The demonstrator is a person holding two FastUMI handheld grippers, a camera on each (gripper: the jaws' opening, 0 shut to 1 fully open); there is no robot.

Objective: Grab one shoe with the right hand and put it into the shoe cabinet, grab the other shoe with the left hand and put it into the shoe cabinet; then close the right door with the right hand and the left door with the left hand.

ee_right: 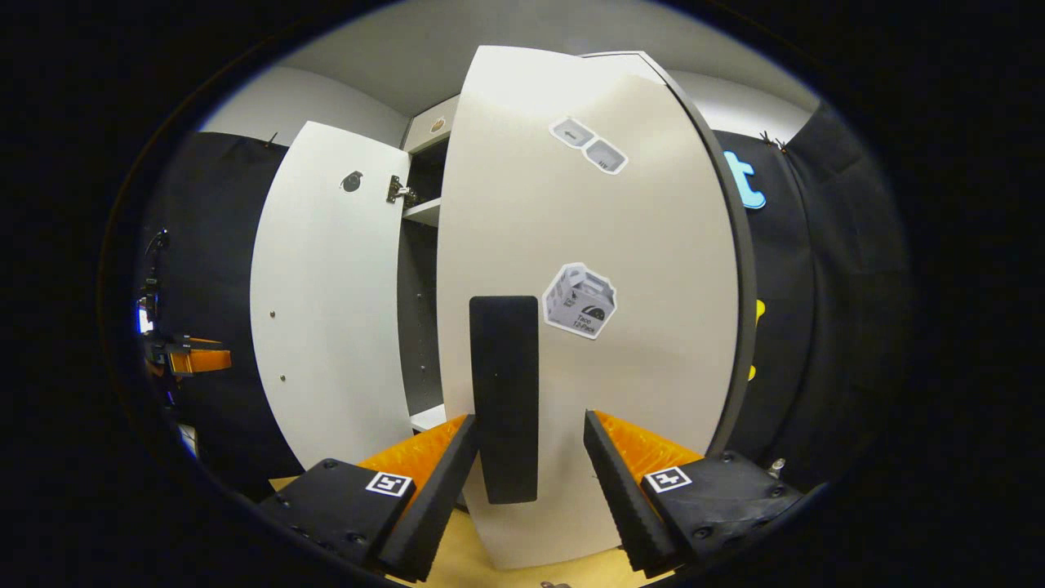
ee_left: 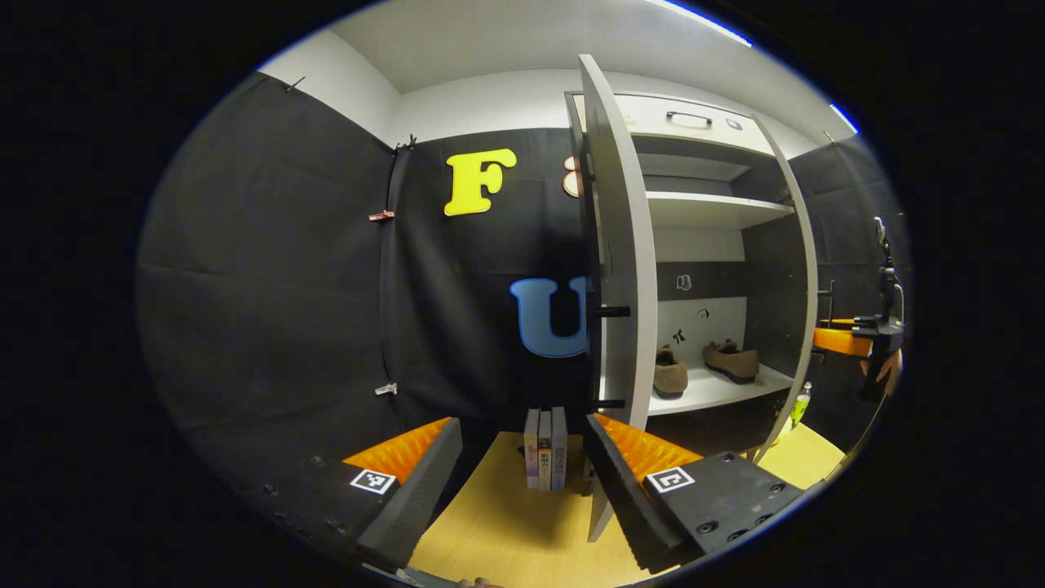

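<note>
both brown suede shoes [ee_left: 704,366] rest on the lower white shelf [ee_left: 739,385] of the white shoe cabinet [ee_left: 710,212], so loading appears complete and door closing is the step in hand. the right gripper [ee_right: 522,482] stands spread wide and empty, facing the right white cabinet door [ee_right: 620,245] and its black pad [ee_right: 504,392], probably aligned to push that panel. the left gripper [ee_left: 522,482], also spread wide and empty, waits just before the left white cabinet door [ee_left: 624,269], seen edge-on, near three upright books [ee_left: 545,447].
</note>
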